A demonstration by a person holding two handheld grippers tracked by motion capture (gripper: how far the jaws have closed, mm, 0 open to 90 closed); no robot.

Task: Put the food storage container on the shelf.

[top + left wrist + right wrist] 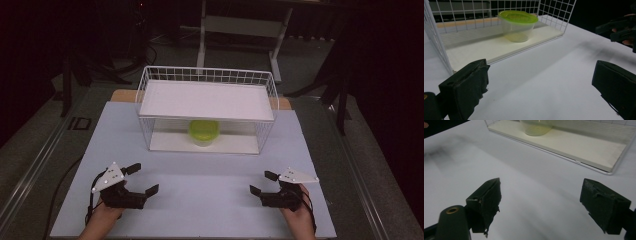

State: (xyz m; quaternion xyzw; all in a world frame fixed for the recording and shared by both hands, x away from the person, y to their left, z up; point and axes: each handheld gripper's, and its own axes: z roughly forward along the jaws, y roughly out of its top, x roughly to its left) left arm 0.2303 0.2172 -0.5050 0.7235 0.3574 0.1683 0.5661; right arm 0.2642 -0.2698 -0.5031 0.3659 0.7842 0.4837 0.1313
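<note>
A clear plastic tub with a lime-green lid (pixel 203 132) (pixel 517 25) stands on the lower shelf of a white wire rack (pixel 145 125) at the back of the table; its base (pixel 536 127) shows at the top of the right gripper view. My left gripper (pixel 142 179) (pixel 540 87) rests open at the front left, nothing between its jaws. At the front right my right gripper (pixel 263 183) (pixel 541 206) is open and empty too. Both sit well short of the rack. The right gripper (pixel 621 31) also shows at the far right of the left gripper view.
The rack has a white top board (pixel 207 100) and a white bottom board (pixel 499 47) (pixel 584 147). A pale sheet (pixel 210 170) covers the table, with bare surface between the grippers and the rack. Dark floor and a table frame (pixel 240 30) lie behind.
</note>
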